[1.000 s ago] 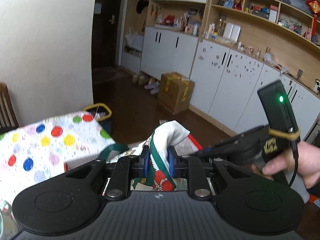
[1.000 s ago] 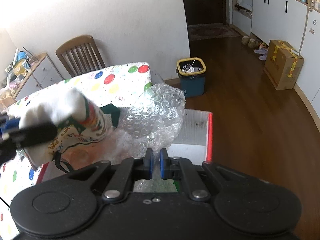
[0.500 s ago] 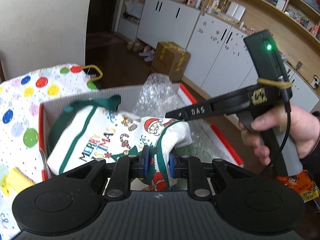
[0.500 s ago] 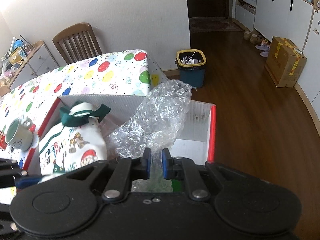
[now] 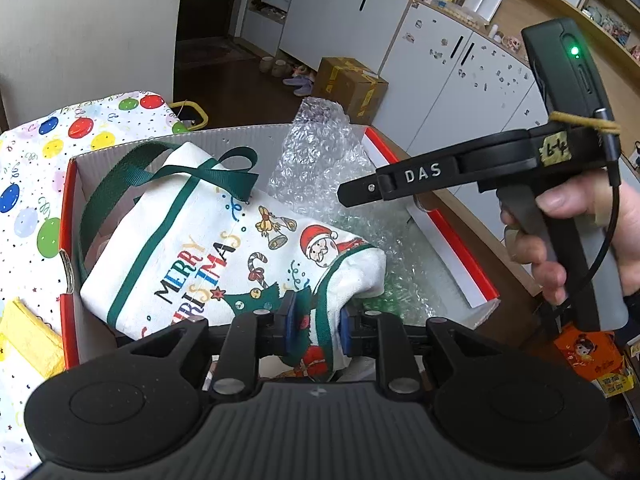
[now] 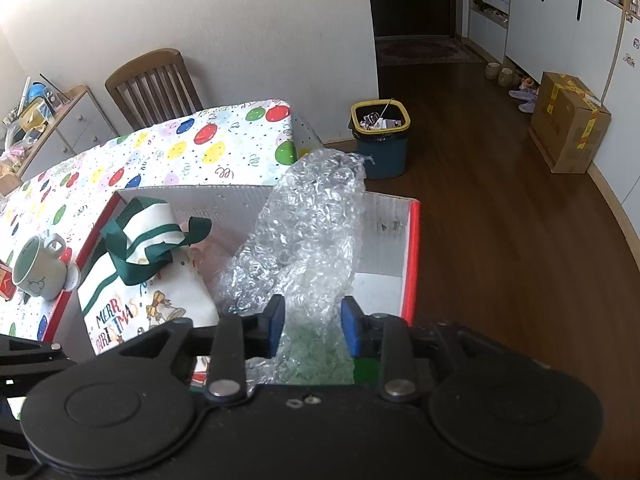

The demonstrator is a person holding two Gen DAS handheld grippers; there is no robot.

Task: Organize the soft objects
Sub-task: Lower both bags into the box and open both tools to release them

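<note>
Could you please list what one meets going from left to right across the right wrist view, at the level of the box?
Mug → Christmas bag → bubble wrap → red edge of the box → wooden floor.

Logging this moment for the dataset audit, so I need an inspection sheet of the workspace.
Surface: table under balloon-print cloth.
Job's things: Christmas tote bag and bubble wrap lie inside the red-edged box.
Clutter: mug, yellow envelope.
Grippers: left gripper shut on the bag; right gripper open, jaws either side of the wrap.
Cables: black lead on the right gripper's handle.
Surroundings: chair, bin, carton.
</note>
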